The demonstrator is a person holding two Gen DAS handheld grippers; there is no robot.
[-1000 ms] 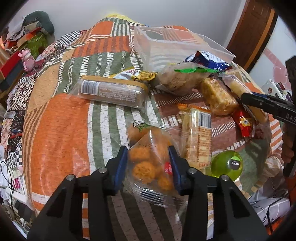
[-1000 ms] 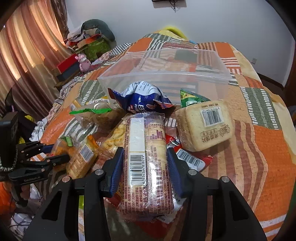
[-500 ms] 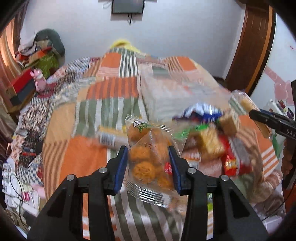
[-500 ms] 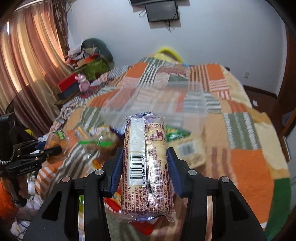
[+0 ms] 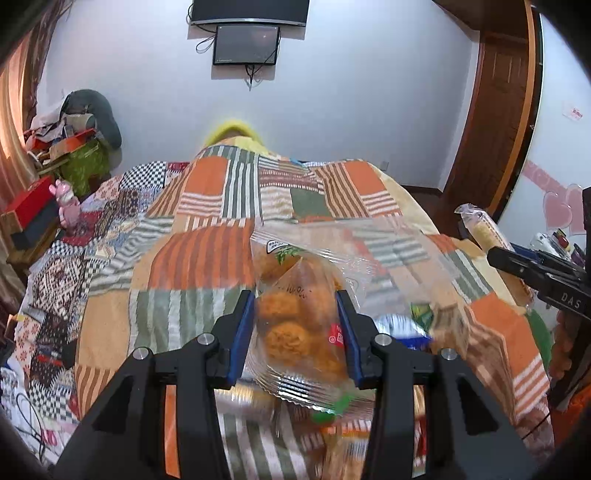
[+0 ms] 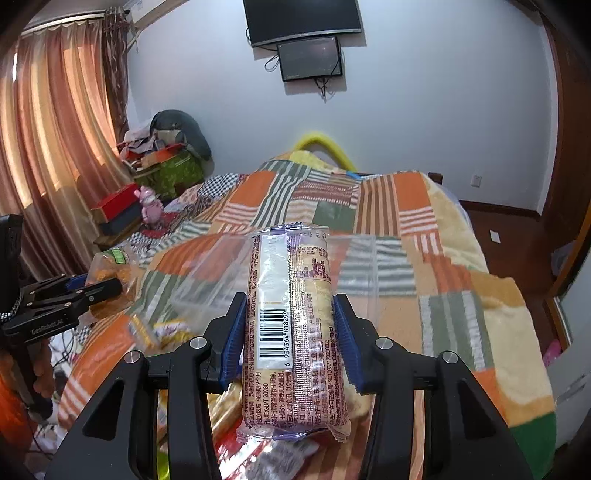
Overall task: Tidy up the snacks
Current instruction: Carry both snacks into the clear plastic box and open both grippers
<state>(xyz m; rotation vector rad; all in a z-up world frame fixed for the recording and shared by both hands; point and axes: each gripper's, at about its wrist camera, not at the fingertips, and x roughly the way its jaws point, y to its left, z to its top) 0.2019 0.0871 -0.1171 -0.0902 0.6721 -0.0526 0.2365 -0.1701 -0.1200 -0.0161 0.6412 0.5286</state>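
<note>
My left gripper (image 5: pixel 295 314) is shut on a clear bag of orange fried snack balls (image 5: pixel 299 325), held up above the bed. My right gripper (image 6: pixel 290 325) is shut on a long pack of crackers with a barcode (image 6: pixel 291 325), also lifted. A clear plastic bin (image 5: pixel 373 240) stands on the patchwork quilt beyond both; it also shows in the right wrist view (image 6: pixel 354 266). The right gripper with its pack shows at the right of the left wrist view (image 5: pixel 517 262); the left gripper shows at the left of the right wrist view (image 6: pixel 92 288). Other snack packs (image 5: pixel 417 328) lie blurred below.
The patchwork quilt (image 5: pixel 207 258) covers the bed. A cluttered side table with a red box (image 6: pixel 118 206) and pink toy (image 6: pixel 149 206) stands left of it. Curtains (image 6: pixel 55 166) hang at the left, a wall TV (image 6: pixel 306 22) ahead, a wooden door (image 5: pixel 491 122) at the right.
Both grippers have lifted and tilted upward with their packs; the snack pile has dropped to the bottom of both views and the far wall and TV have come into sight.
</note>
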